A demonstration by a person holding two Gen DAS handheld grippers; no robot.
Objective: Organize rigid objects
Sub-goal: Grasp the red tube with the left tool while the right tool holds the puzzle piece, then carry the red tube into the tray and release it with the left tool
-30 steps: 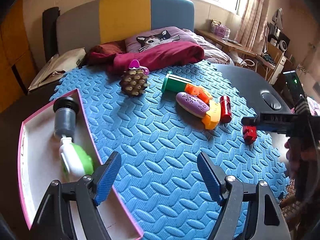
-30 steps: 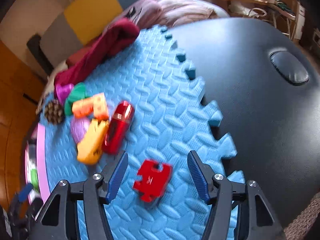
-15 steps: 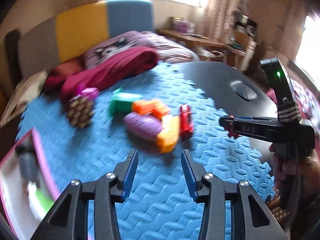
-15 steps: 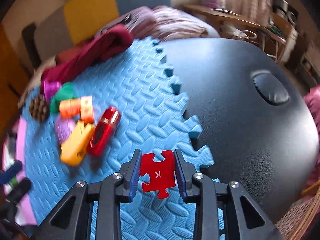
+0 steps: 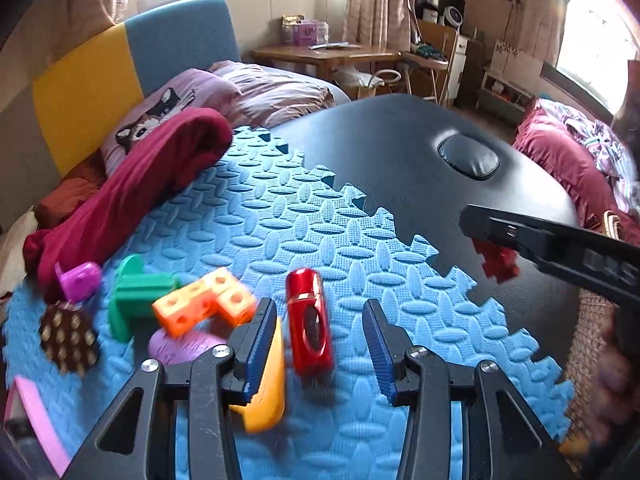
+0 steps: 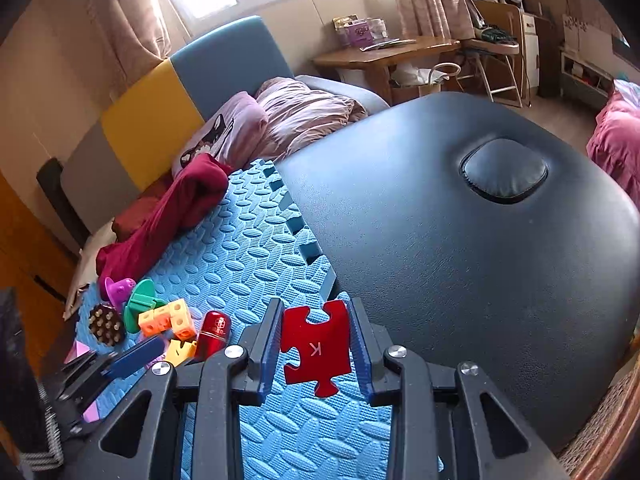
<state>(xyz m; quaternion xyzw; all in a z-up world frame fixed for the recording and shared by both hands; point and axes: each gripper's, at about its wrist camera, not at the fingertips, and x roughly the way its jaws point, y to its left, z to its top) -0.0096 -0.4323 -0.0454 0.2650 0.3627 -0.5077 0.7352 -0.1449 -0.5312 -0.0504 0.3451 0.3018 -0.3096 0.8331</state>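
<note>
My right gripper (image 6: pixel 316 346) is shut on a red jigsaw piece (image 6: pixel 316 350) marked K, held above the blue foam mat (image 6: pixel 248 248). The left wrist view shows that gripper (image 5: pixel 496 236) at the right with the red piece (image 5: pixel 498 260) hanging from it. My left gripper (image 5: pixel 320 344) hovers over a red cylinder (image 5: pixel 308 328) lying on the mat. Its narrowed jaws stand either side of the cylinder with gaps, so it is open. A yellow piece (image 5: pixel 268 392) lies partly hidden behind the left finger.
Left of the cylinder lie an orange cube block (image 5: pixel 204 304), a green spool (image 5: pixel 132 296), a purple oval (image 5: pixel 180 348), a brown spiky ball (image 5: pixel 68 340) and a magenta piece (image 5: pixel 80 280). A pink-rimmed tray corner (image 5: pixel 36 412) shows at lower left. A maroon cloth (image 5: pixel 140 184) borders the mat; a black padded table (image 5: pixel 400 152) lies right.
The left gripper swung right from the tray to over the red cylinder and its jaws narrowed. The right gripper closed on the red jigsaw piece and lifted it off the mat.
</note>
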